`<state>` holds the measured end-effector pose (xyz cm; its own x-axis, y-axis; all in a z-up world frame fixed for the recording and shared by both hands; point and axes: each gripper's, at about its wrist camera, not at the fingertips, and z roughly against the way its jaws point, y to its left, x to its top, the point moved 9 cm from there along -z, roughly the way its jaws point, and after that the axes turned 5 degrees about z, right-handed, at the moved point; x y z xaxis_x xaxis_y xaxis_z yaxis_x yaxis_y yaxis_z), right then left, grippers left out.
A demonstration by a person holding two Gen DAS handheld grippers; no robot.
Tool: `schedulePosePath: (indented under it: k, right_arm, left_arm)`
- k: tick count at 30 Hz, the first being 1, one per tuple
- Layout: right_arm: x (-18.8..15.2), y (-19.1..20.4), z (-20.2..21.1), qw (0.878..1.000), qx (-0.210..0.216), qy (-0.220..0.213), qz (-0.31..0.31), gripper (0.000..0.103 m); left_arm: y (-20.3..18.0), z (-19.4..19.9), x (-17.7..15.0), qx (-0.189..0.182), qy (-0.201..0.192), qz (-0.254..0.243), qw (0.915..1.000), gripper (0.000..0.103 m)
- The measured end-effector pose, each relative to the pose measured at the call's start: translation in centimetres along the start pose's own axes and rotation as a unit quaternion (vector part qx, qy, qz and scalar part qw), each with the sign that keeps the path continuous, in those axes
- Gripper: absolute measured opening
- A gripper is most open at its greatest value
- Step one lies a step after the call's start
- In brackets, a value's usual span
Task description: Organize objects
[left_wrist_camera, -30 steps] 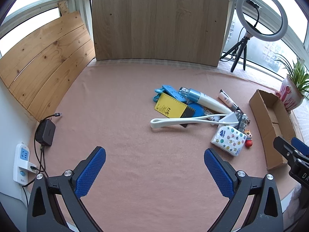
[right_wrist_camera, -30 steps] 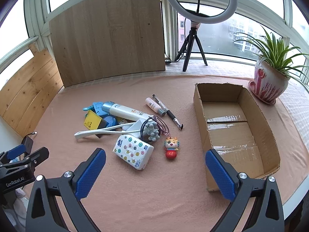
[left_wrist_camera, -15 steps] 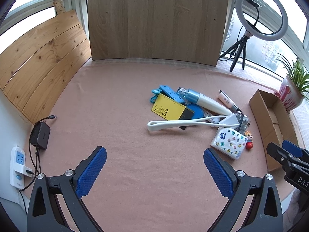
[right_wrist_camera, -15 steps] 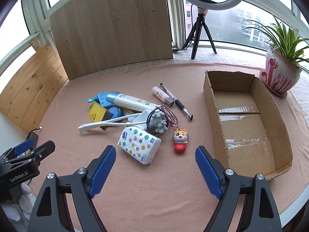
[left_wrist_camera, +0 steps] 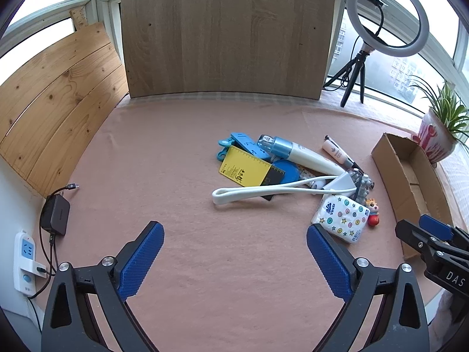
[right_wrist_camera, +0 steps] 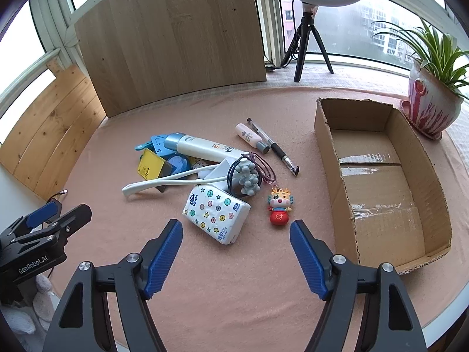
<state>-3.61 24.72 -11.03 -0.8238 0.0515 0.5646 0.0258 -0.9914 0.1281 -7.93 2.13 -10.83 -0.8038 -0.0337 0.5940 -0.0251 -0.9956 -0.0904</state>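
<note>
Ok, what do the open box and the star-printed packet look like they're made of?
The box looks like plain brown corrugated cardboard: matte walls, torn edges, shiny clear tape across its floor. The packet appears to be soft tissues in thin glossy plastic wrap, judging by its pillowy shape and faint sheen.

Ahead of the two grippers: one cardboard box (right_wrist_camera: 381, 176), one tissue pack (right_wrist_camera: 215, 212), one dragon charm (right_wrist_camera: 280, 206), one white-and-blue bottle (right_wrist_camera: 202, 146), one small pink tube (right_wrist_camera: 250, 138), one black pen (right_wrist_camera: 274, 146), one yellow ruler card (right_wrist_camera: 151, 165), one white looped holder (right_wrist_camera: 164, 183), one grey beaded hair tie cluster (right_wrist_camera: 247, 176). Further off: one ring light (left_wrist_camera: 387, 14), one potted plant (right_wrist_camera: 431, 88), two wooden boards (right_wrist_camera: 173, 38).
</note>
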Motion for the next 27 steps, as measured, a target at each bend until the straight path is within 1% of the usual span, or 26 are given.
schedulePosePath:
  k: [17,23,27]
  right_arm:
    - [-0.07,-0.21,0.05,1.000,0.001,0.003,-0.009,0.073]
    - [-0.27,-0.18,-0.21,1.000,0.014,0.011,-0.020,0.073]
    - [-0.35,-0.40,-0.31,1.000,0.012,0.014,-0.023,0.073]
  left_arm:
    - [-0.22,0.17,-0.16,-0.010,0.001,0.004,0.9999,0.100]
    - [-0.55,-0.04,-0.33,-0.010,0.005,-0.005,0.9999,0.100]
    - [-0.97,-0.20,-0.37,-0.013,0.006,-0.012,0.9998,0.100]
